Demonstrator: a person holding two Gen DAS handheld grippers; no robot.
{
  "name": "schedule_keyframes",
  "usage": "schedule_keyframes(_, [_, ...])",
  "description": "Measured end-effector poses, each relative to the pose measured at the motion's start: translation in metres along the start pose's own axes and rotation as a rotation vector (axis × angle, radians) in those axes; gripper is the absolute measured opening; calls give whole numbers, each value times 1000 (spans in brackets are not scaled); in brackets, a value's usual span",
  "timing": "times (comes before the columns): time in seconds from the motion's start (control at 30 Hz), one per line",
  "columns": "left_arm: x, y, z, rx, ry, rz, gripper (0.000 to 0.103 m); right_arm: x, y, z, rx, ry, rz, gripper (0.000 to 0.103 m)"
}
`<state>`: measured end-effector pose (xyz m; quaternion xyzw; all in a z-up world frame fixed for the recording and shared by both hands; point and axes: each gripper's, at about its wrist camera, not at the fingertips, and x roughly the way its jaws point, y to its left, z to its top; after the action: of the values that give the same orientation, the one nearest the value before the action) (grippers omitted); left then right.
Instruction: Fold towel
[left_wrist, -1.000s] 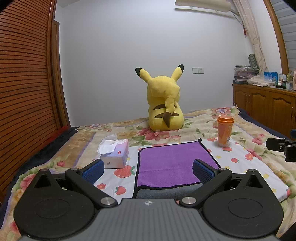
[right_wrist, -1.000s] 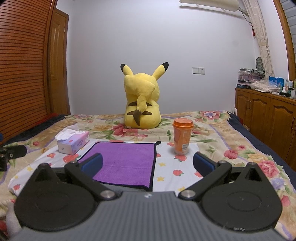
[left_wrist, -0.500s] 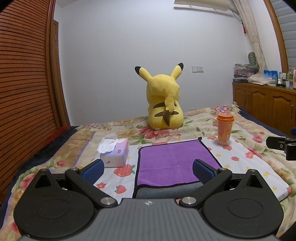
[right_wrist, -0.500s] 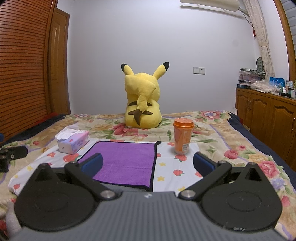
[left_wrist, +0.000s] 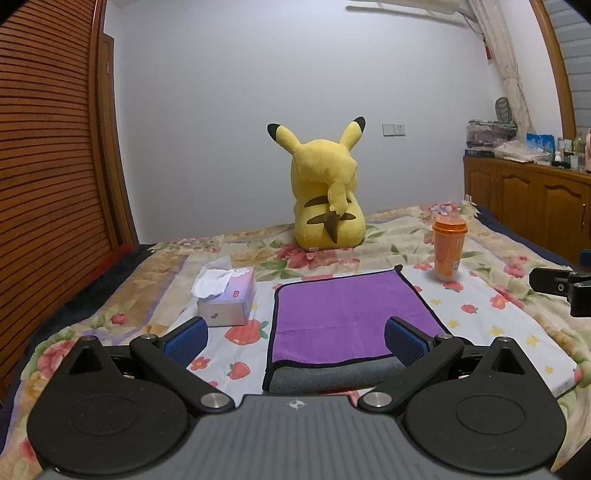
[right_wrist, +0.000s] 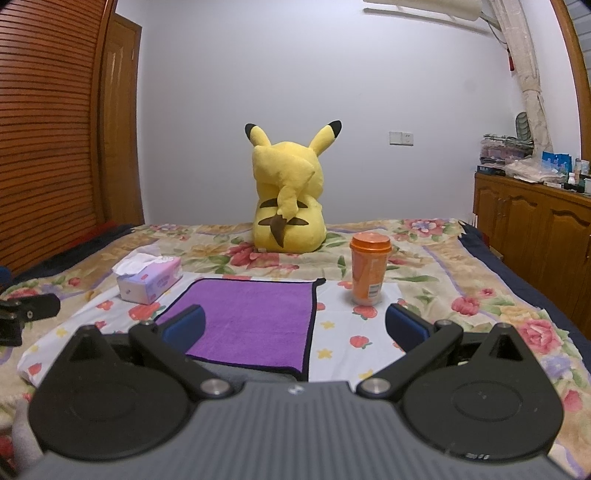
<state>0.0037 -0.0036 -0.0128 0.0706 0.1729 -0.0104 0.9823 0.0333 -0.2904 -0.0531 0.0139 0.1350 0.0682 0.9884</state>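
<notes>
Floral-covered bed (left_wrist: 399, 225), purple towel (left_wrist: 347, 314) lying flat, tissue box (left_wrist: 227, 299), orange cup (left_wrist: 448, 249), yellow plush toy (left_wrist: 325, 195)

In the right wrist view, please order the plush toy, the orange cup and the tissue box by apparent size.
1. plush toy, largest though farthest.
2. and 3. tissue box and orange cup: too alike to rank.

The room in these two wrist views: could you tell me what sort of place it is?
Most likely a home bedroom: a bed with a floral bedspread, a yellow plush toy sitting on it, and wooden cabinets piled with household clutter along the wall.
</notes>
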Motion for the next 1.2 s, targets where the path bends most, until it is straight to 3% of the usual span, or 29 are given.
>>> schedule_keyframes(0.7, [33, 1, -1, 10, 115, -36, 103, 27, 6, -2, -12, 62, 13, 103])
schedule_keyframes(1.2, [55, 2, -3, 35, 135, -35, 103, 48, 11, -2, -20, 100, 22, 103])
